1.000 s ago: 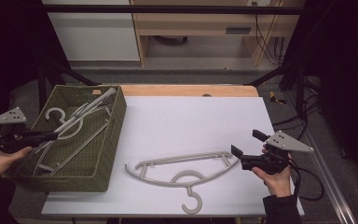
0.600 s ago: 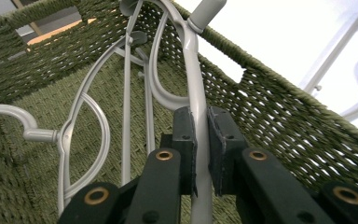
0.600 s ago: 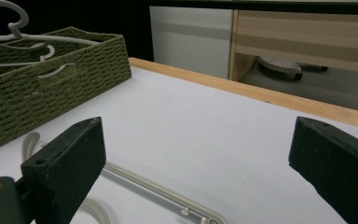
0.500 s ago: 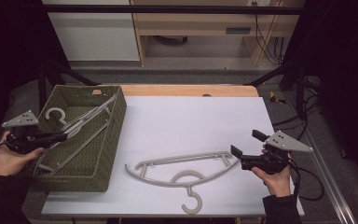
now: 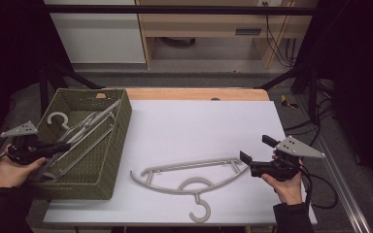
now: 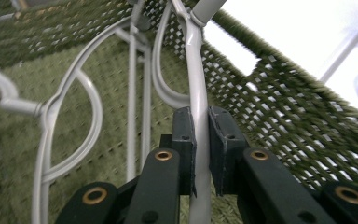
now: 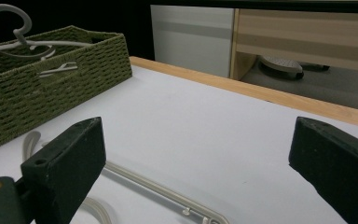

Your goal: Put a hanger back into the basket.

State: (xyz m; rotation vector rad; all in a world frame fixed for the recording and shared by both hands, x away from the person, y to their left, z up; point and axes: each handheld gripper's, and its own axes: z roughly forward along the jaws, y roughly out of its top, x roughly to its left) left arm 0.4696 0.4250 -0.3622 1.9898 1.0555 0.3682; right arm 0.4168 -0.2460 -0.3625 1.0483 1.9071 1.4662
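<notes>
The high view is lit from above: the white table (image 5: pixel 199 131) is bright and evenly lit, while the surroundings at 9 and 3 o'clock fall into near black. Shadows under the hanger on the table (image 5: pixel 194 177) are soft and faint. The picture is slightly grainy but sharp enough. In the left gripper view, the table at 2 o'clock is overexposed to pure white, the basket weave (image 6: pixel 279 116) is soft, and the near jaws are sharper. In the right gripper view, the close jaws at 7 and 4 o'clock are dark and blurred; the background is dim at 11 o'clock.
</notes>
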